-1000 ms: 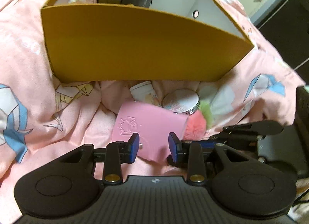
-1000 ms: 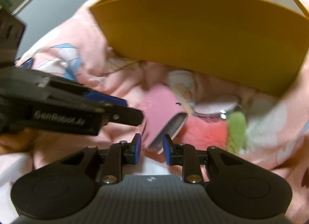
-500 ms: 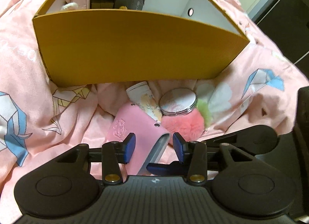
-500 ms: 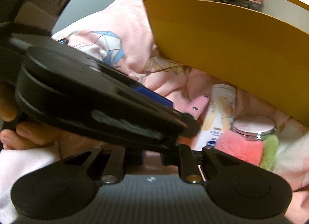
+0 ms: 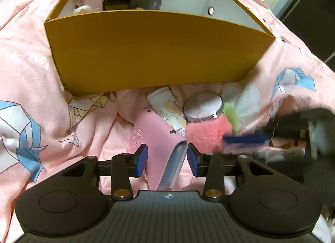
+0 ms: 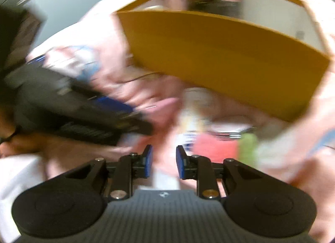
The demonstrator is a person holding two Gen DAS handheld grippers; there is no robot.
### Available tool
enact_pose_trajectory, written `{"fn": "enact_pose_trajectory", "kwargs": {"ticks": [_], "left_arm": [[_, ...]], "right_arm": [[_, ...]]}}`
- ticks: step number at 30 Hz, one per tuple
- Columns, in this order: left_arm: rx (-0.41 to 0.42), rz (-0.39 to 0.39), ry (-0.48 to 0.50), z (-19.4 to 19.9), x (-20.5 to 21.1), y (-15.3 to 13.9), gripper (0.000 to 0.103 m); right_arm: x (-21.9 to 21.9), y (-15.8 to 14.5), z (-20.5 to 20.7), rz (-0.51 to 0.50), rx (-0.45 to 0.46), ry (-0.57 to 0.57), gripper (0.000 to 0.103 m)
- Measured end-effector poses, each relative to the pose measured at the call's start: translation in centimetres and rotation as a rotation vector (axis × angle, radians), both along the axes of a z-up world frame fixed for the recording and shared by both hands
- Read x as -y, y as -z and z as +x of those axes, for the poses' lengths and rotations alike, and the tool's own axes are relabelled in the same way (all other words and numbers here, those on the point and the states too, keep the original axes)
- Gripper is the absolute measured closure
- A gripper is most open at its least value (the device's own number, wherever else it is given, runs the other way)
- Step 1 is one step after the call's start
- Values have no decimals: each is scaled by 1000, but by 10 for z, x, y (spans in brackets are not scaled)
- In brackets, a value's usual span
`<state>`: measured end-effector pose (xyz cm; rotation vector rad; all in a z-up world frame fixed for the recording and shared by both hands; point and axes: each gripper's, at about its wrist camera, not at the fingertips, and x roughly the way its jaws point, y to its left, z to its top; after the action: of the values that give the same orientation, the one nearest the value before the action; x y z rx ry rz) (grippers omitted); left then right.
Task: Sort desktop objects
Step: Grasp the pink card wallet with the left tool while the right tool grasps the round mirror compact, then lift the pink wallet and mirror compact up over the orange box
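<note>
A pink case (image 5: 156, 138) lies on the pink bedding, its open grey end between my left gripper's (image 5: 166, 160) two blue pads, which stand apart around it without clearly pressing it. A white tube (image 5: 167, 106), a round silver-lidded tin (image 5: 202, 104) and a pink and green pompom (image 5: 206, 134) lie just behind. The yellow box (image 5: 155, 50) stands beyond, with things inside. My right gripper (image 6: 163, 161) is open and empty; its view is blurred, and it also shows blurred at the right of the left wrist view (image 5: 247, 139).
Pink origami-print bedding (image 5: 31, 96) covers everything around the box. In the right wrist view the yellow box (image 6: 219, 58) stands ahead and the left gripper's black body (image 6: 69, 106) crosses the left side, held by a hand.
My right gripper let go of the pink case and pulled back to the right. The case now lies between my left gripper's open pads. The left view has pulled back slightly.
</note>
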<state>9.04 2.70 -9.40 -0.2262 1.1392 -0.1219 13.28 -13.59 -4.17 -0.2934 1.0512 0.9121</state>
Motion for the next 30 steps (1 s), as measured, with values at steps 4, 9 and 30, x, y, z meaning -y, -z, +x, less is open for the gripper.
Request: {"fn": "enact_pose_trajectory", "kwargs": {"ticks": [4, 9, 30], "left_arm": [[-1, 56, 32, -5, 8, -2, 63], [20, 205, 12, -12, 15, -5, 73], [4, 63, -93, -9, -12, 9, 79]], "right_arm": [[12, 4, 32, -61, 22, 212, 76], [14, 14, 65, -63, -9, 345, 72], [12, 64, 112, -7, -272, 415, 70]]}}
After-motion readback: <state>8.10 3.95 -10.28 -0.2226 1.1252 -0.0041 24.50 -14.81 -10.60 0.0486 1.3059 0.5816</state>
